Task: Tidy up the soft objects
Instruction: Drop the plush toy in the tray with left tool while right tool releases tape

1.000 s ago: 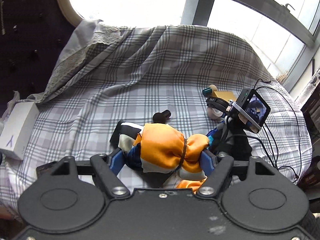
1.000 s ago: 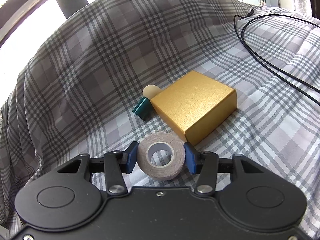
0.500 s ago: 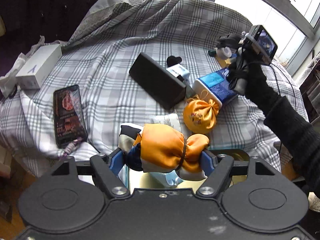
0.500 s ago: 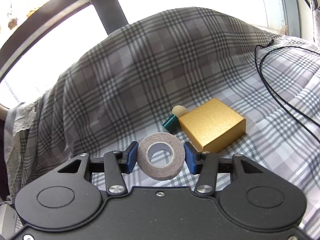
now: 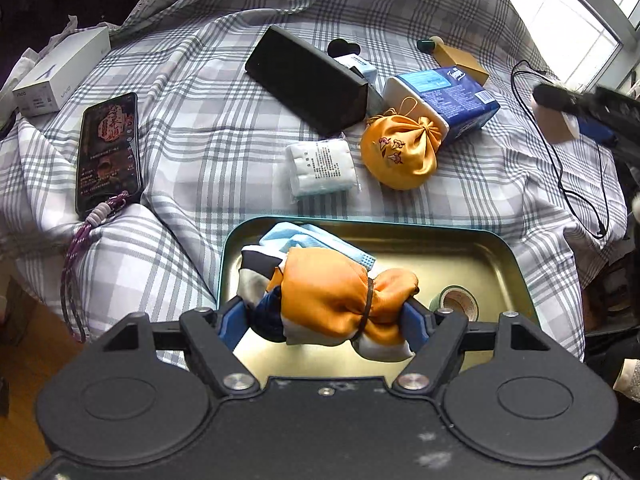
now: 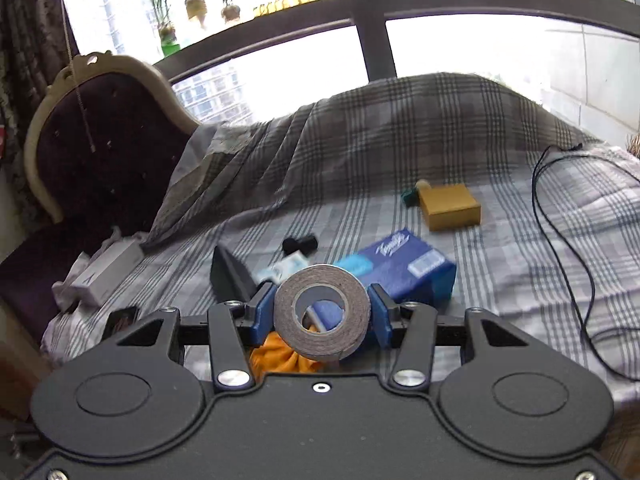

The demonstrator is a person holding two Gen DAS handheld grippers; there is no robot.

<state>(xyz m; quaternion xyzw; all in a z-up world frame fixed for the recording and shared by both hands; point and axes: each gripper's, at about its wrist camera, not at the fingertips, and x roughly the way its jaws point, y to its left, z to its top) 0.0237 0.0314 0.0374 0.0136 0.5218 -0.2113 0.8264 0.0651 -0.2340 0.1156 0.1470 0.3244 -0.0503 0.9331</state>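
Plaid bedding covers the bed. Going left to right: a phone lies near its left edge; at the near edge the left claw grips a bundled orange scarf over a teal tin holding a blue mask; the right claw clamps a tape roll.

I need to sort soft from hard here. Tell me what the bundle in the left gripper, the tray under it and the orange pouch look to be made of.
Bundle: glossy woven cloth, likely satin or silk; it puckers under a dark band.
Tray: thin metal, apparently tin; gold sheen inside, rolled teal rim.
Orange pouch: shiny fabric, probably satin; gathered folds, embroidered flowers.
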